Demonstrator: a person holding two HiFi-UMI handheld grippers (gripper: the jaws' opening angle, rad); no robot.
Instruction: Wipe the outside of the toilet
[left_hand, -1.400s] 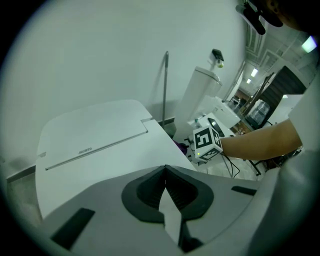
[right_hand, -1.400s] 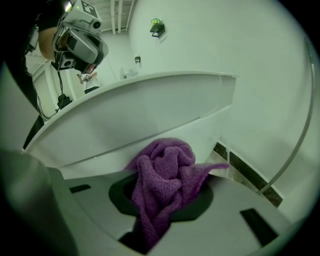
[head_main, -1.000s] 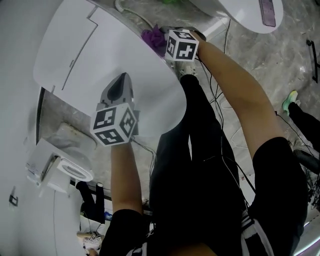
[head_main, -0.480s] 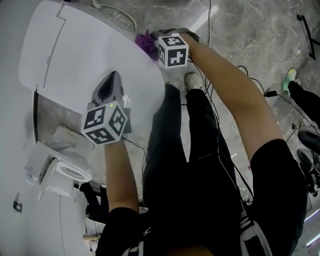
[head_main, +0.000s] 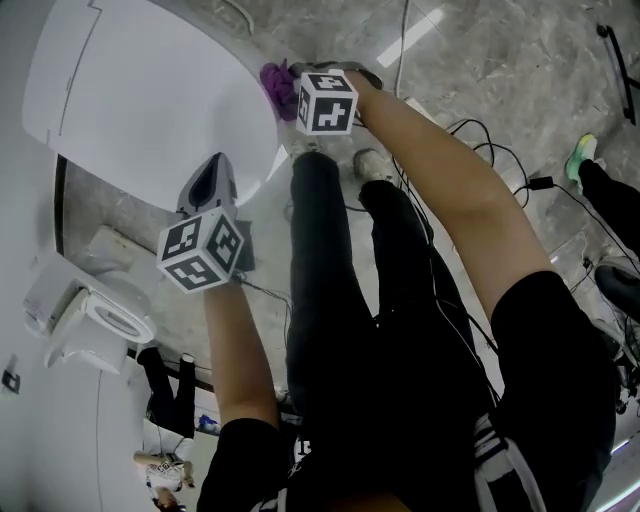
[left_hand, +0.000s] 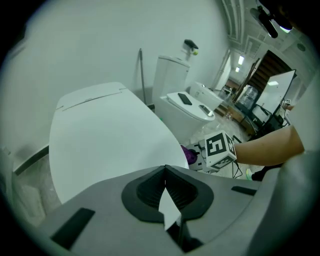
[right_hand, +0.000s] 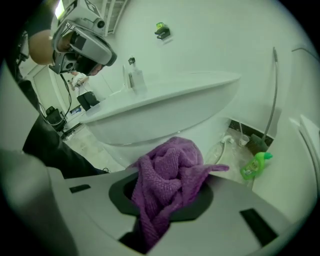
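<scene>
Right gripper (right_hand: 167, 175) first: its jaws are clamped on the one purple cloth (right_hand: 172, 160), a thick bunch that fills the gap between the pads and spills up over the tips. Left gripper (left_hand: 165, 172): jaws together, tips meeting, only a sliver of light below them and nothing held. That's two grippers and a single cloth. Moving out, the cloth sits right up at the curved front of the white toilet (right_hand: 165, 112), just under the overhang of the rim; whether it actually presses on the porcelain, I can't tell. From the head view, the right gripper is low at the front edge of the toilet, cloth poking out beside the closed lid (head_main: 140, 90), while the left gripper hangs over the floor just off the lid's near edge, touching nothing. Count the toilets in the left gripper view and you get two: the near one with its lid down, and a second toilet (left_hand: 182, 107) beyond it along the wall. One green bottle (right_hand: 256, 165) stands on the floor by the base, beside a hose (right_hand: 272, 95) running up the wall.
</scene>
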